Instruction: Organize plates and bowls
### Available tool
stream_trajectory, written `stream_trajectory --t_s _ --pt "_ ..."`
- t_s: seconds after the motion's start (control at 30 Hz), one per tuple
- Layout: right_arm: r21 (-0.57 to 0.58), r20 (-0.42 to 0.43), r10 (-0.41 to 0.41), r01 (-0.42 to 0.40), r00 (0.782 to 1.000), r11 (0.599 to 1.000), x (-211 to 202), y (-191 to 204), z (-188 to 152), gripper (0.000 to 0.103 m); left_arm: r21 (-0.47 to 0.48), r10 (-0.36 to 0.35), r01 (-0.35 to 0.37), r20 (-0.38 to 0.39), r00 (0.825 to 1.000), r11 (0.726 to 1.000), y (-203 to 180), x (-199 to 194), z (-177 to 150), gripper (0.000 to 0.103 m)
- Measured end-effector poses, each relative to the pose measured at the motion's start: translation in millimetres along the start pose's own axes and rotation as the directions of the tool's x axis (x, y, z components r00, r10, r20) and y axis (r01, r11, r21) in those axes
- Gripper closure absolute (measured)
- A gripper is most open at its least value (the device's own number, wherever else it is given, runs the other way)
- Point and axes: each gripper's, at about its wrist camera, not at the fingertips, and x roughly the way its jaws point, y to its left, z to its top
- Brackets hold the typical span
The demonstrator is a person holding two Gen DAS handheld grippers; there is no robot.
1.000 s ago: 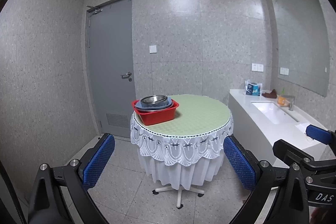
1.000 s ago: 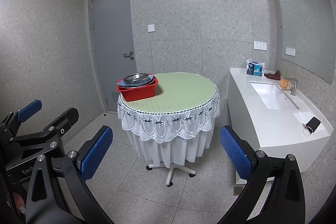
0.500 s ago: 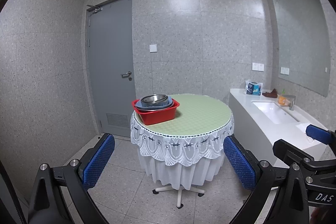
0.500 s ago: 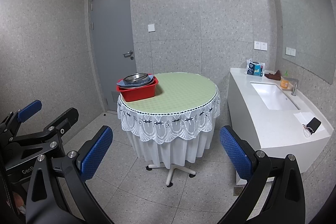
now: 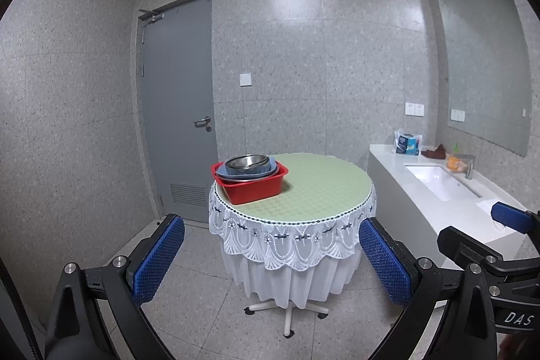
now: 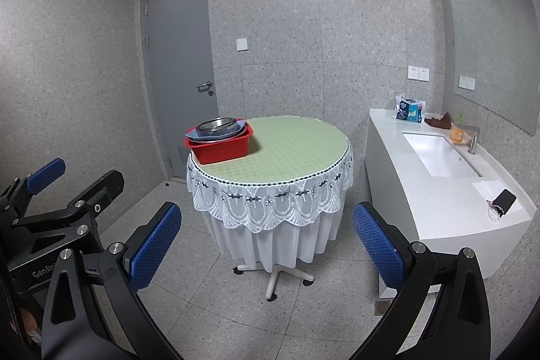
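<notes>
Left gripper [image 5: 271, 262]: fingers spread wide, holding nothing, held above the floor short of the round table [image 5: 324, 188]. Right gripper [image 6: 266, 245]: likewise spread and empty, beside the left one.

In the left wrist view the red basin [image 5: 251, 184] lies at 12 o'clock from the gripper, well apart, at the table's left edge. In the right wrist view the basin [image 6: 219, 145] lies at 11 o'clock. Inside it, a steel bowl [image 5: 247, 162] sits nested on blue dishes [image 5: 225, 173].

The basin wall hides the stack's lower part; the dish count cannot be determined. The sink counter [image 6: 438, 201] stands at 3 o'clock.
</notes>
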Motion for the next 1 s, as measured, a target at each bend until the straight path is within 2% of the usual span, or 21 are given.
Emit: stream_trajectory --t_s 1.0 --pt "0.021 -0.019 -0.025 0.026 0.999 0.999 17.3 -3.8 4.0 0.000 0.023 -0.011 0.011 -0.025 1.000 1.000 1.8 27.6 10.0 0.001"
